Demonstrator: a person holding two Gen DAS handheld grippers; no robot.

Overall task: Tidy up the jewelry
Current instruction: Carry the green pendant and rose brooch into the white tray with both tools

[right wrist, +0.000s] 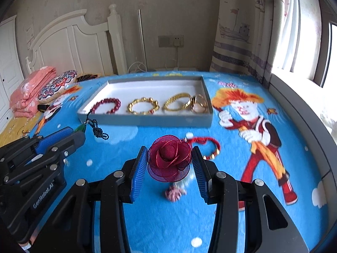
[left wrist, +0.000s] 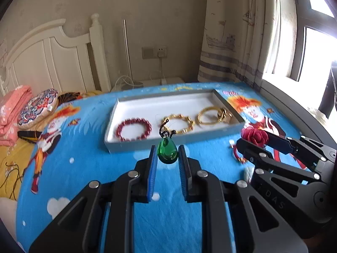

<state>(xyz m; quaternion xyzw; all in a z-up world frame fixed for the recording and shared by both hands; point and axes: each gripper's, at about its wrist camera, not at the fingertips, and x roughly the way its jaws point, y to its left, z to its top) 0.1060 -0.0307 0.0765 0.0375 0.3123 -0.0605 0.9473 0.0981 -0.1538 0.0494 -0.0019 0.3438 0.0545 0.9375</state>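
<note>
My left gripper (left wrist: 167,154) is shut on a green teardrop pendant (left wrist: 167,151) with a black knotted cord (left wrist: 166,129), held above the blue blanket just in front of the grey tray (left wrist: 147,145). My right gripper (right wrist: 169,158) is shut on a dark red fabric rose (right wrist: 169,160), also above the blanket. The tray holds a red bead bracelet (right wrist: 107,105), a gold link bracelet (right wrist: 143,105), a gold bangle (right wrist: 176,104) and gold rings (right wrist: 199,104). A red string bracelet (right wrist: 207,146) lies on the blanket behind the rose.
A small pink trinket (right wrist: 174,191) lies on the blanket under the rose. Folded pink bedding (right wrist: 31,90) and a patterned cushion (right wrist: 56,86) sit at the left by the white headboard (right wrist: 73,42). A window sill (right wrist: 305,109) and curtain (right wrist: 242,31) bound the right.
</note>
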